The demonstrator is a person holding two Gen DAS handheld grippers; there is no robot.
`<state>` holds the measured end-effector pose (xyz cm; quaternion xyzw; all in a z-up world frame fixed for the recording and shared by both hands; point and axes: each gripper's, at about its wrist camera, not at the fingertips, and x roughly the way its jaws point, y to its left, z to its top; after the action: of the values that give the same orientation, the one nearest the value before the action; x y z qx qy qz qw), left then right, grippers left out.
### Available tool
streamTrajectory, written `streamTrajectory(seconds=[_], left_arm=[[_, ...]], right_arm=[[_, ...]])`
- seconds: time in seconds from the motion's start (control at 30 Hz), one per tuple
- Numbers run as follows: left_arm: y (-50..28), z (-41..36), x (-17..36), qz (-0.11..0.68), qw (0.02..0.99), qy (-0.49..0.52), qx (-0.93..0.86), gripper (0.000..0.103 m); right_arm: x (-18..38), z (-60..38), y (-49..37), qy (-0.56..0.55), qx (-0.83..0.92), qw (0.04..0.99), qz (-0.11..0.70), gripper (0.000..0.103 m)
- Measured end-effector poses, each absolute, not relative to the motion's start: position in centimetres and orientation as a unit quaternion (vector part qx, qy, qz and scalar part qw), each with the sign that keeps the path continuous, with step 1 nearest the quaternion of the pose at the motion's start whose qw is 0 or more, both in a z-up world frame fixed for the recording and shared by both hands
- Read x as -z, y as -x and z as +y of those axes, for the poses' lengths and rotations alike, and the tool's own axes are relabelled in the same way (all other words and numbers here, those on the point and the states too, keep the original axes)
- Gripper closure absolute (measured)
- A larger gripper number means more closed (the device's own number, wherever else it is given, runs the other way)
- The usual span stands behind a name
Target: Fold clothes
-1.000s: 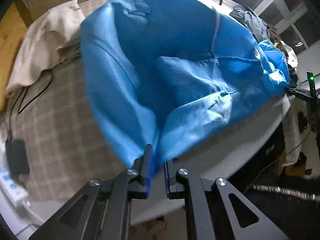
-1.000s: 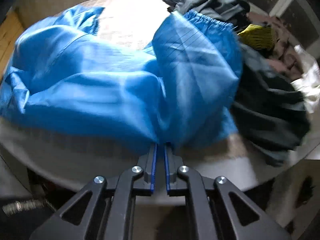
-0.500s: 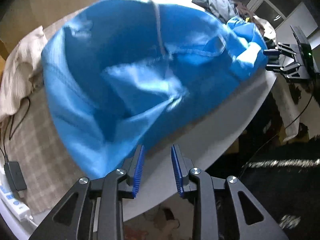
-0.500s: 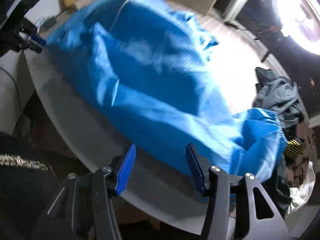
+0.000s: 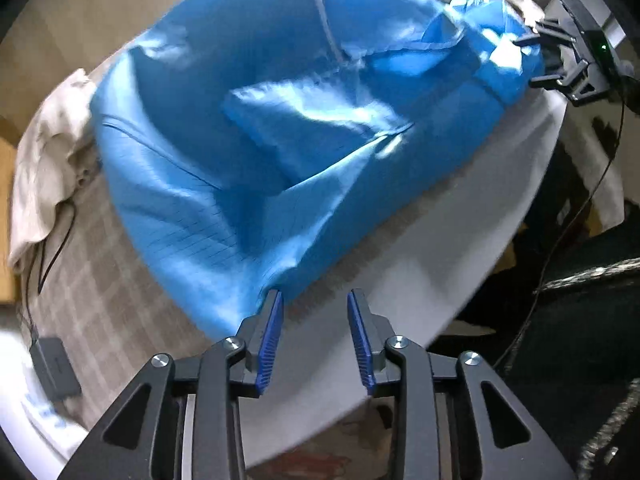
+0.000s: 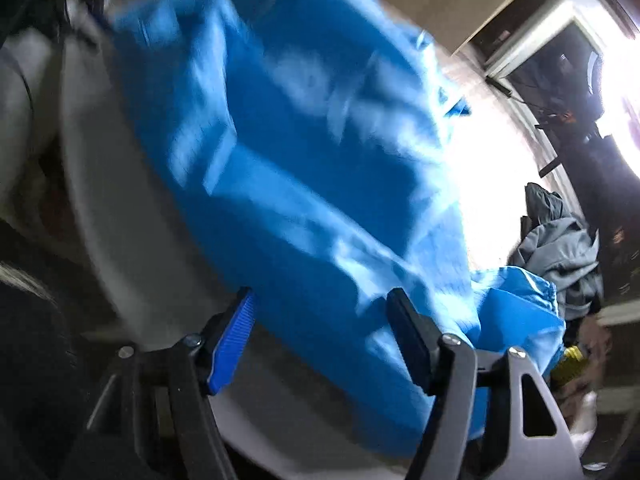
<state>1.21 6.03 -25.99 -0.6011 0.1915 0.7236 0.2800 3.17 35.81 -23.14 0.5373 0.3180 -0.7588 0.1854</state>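
Both my grippers are released: left gripper (image 5: 314,336) and right gripper (image 6: 320,340) hold nothing, fingers spread at the near hem of the blue garment (image 5: 280,120), which lies spread on the counter (image 5: 460,232).

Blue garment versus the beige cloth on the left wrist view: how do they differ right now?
The blue garment is bright and sheeny, spread wide across the table; the beige cloth is dull and bunched at the table's far left edge. The blue garment lies just ahead of the open left gripper; the beige cloth lies farther off. Neither is gripped.
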Motion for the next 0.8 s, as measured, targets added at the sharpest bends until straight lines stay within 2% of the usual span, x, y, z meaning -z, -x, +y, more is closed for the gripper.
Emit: streamTrajectory(seconds=[0.03, 0.07, 0.1, 0.13, 0.4, 0.53, 0.57, 0.6, 0.63, 0.67, 0.7, 0.8], left_arm=[[-0.5, 6.1, 26.8, 0.184, 0.279, 0.611, -0.718, 0.101], [0.0, 6.2, 27.2, 0.176, 0.275, 0.615, -0.718, 0.103], [0.7, 6.2, 27.2, 0.168, 0.267, 0.612, -0.725, 0.103], [1.3, 6.2, 27.0, 0.162, 0.258, 0.608, -0.733, 0.103], [4.0, 5.0, 18.0, 0.135, 0.267, 0.500, -0.813, 0.103], [3.3, 5.1, 19.2, 0.144, 0.282, 0.518, -0.795, 0.102], [2.7, 5.1, 19.9, 0.150, 0.287, 0.523, -0.788, 0.098], [2.2, 5.2, 20.5, 0.156, 0.293, 0.527, -0.782, 0.094], [1.6, 5.2, 21.1, 0.162, 0.298, 0.532, -0.776, 0.083], [1.1, 5.3, 21.8, 0.169, 0.303, 0.536, -0.770, 0.074], [0.5, 5.4, 22.4, 0.175, 0.308, 0.540, -0.763, 0.071], [-0.7, 5.3, 24.6, 0.189, 0.322, 0.554, -0.744, 0.071]], right_arm=[[24.1, 35.7, -2.9, -0.544, 0.749, 0.178, 0.333, 0.057], [25.1, 35.7, -2.6, -0.551, 0.739, 0.170, 0.348, 0.081], [24.8, 36.1, -2.1, -0.555, 0.744, 0.164, 0.333, 0.100], [24.3, 36.6, -1.5, -0.559, 0.751, 0.157, 0.314, 0.102], [12.5, 42.6, 1.0, -0.474, 0.858, 0.079, 0.180, 0.103], [12.4, 43.9, 0.2, -0.497, 0.853, 0.079, 0.135, 0.099], [12.8, 43.7, -0.1, -0.511, 0.846, 0.087, 0.126, 0.096], [13.3, 43.1, -0.7, -0.518, 0.840, 0.091, 0.131, 0.080], [13.9, 42.1, -1.6, -0.524, 0.833, 0.102, 0.144, 0.056], [14.4, 41.2, -2.4, -0.523, 0.829, 0.112, 0.162, 0.048], [15.0, 40.3, -3.1, -0.516, 0.828, 0.120, 0.183, 0.043], [16.3, 37.6, -4.2, -0.500, 0.823, 0.132, 0.235, 0.043]])
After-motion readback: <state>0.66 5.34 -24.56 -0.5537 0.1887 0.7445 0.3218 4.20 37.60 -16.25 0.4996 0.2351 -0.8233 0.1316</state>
